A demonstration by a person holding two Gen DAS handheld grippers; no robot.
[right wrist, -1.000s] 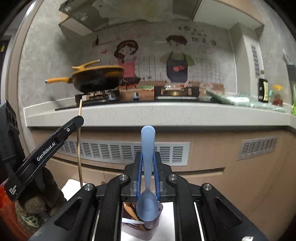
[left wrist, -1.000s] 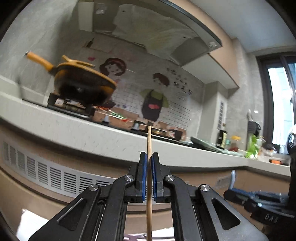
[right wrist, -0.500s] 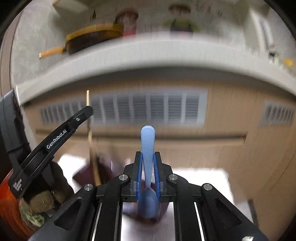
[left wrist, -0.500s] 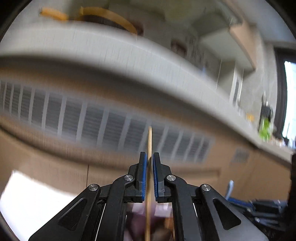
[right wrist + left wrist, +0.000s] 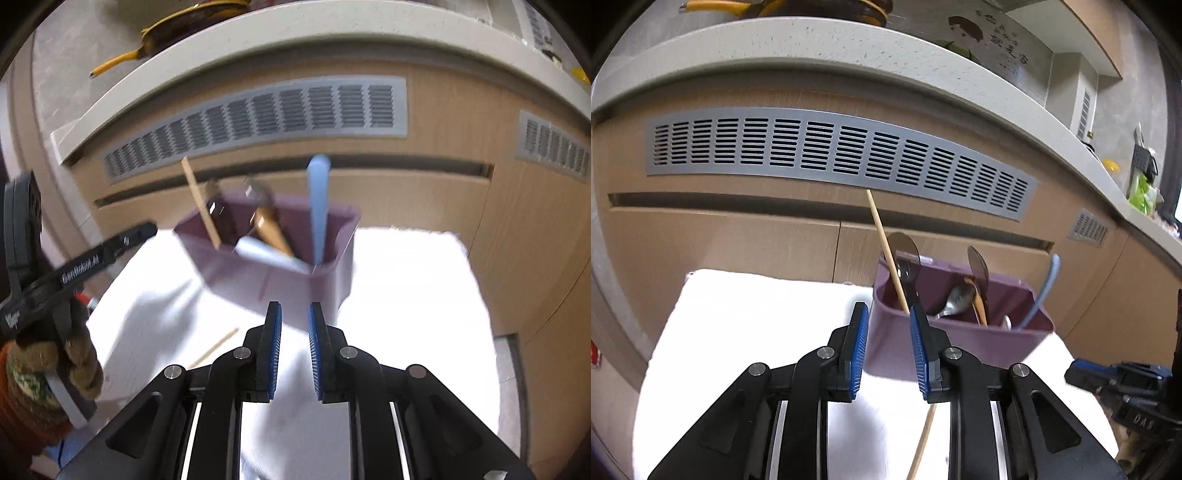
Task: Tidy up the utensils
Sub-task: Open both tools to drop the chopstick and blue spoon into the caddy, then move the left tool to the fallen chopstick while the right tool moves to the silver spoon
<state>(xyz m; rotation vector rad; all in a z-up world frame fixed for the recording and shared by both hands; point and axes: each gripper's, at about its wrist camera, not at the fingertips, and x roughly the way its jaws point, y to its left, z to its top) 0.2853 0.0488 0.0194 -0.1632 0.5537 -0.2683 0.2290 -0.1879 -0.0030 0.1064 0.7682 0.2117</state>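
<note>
The purple plastic utensil holder (image 5: 960, 332) stands on the white table (image 5: 757, 332), at twelve o'clock from both grippers. In it lean a thin wooden chopstick (image 5: 886, 254) at its eleven o'clock corner, metal spoons (image 5: 955, 299) in the middle and a pale blue plastic spoon (image 5: 318, 206) at its three o'clock end, handle up. The left gripper (image 5: 888, 347) has just been opening its jaws; they stand partly apart, nothing pressed between them. The right gripper (image 5: 294, 347) has likewise been opening, jaws narrowly apart and empty. Another wooden chopstick (image 5: 214, 347) lies on the table. Behind runs a wooden cabinet with a grey vent grille (image 5: 834, 151).
</note>
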